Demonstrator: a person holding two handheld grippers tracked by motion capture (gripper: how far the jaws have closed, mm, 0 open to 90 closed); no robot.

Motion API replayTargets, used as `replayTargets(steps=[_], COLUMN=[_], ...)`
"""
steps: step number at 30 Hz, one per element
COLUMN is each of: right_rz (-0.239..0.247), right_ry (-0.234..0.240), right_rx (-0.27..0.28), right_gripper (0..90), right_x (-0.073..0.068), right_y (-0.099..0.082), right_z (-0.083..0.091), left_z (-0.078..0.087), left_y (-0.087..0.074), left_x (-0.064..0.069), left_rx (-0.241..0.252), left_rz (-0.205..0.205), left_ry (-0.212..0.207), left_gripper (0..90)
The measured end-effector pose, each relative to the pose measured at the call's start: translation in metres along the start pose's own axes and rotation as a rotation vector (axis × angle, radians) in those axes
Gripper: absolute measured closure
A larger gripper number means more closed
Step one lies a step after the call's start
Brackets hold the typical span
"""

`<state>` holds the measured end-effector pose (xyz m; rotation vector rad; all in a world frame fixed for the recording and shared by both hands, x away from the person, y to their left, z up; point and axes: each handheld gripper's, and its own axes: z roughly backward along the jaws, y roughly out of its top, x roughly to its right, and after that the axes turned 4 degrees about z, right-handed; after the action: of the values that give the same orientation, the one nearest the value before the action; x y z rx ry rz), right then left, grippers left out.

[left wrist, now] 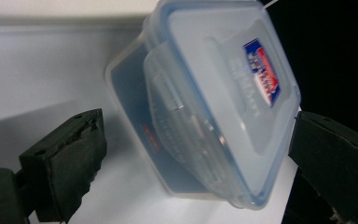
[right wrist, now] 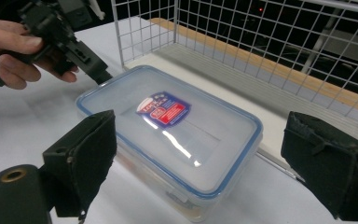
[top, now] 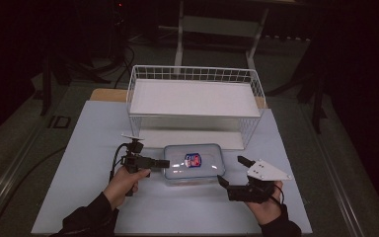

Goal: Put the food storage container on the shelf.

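The plastic box lay lidded on the white table, just before the wire basket, long axis running left to right. The left gripper, jaws apart and empty, stood at its left end; the right gripper, wide open and empty, sat near its right end.

1. The room was dark, and the light fell mainly on a white table top.
2. A grey floor surrounded it.
3. Behind it stood a pale frame on legs.
4. Dark stands and cables lay at left.
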<state>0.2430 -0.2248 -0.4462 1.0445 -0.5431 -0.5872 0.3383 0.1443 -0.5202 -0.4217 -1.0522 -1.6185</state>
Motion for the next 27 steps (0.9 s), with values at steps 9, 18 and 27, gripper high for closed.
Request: replayTargets(steps=[9,18,27], right_rz=[-0.004,-0.062,-0.236], right_ry=[0.005,0.010,0.086], right_rx=[-0.018,-0.042,-0.127], right_gripper=[10.3,13.1,13.4], right_x=[0.000,0.012,0.043], right_y=[-0.002,-0.005,-0.016], right_z=[-0.002,-0.004,-0.025], left_z=[-0.007,-0.003,0.003], left_y=[0.001,0.000,-0.006], left_x=[-0.015,-0.017,-0.006], left_rx=[-0.048,-0.041,-0.027], left_rz=[0.143,0.118,-0.027], left_ry=[-0.127,-0.155,-0.146], left_gripper=[37.7,48.1,52.2])
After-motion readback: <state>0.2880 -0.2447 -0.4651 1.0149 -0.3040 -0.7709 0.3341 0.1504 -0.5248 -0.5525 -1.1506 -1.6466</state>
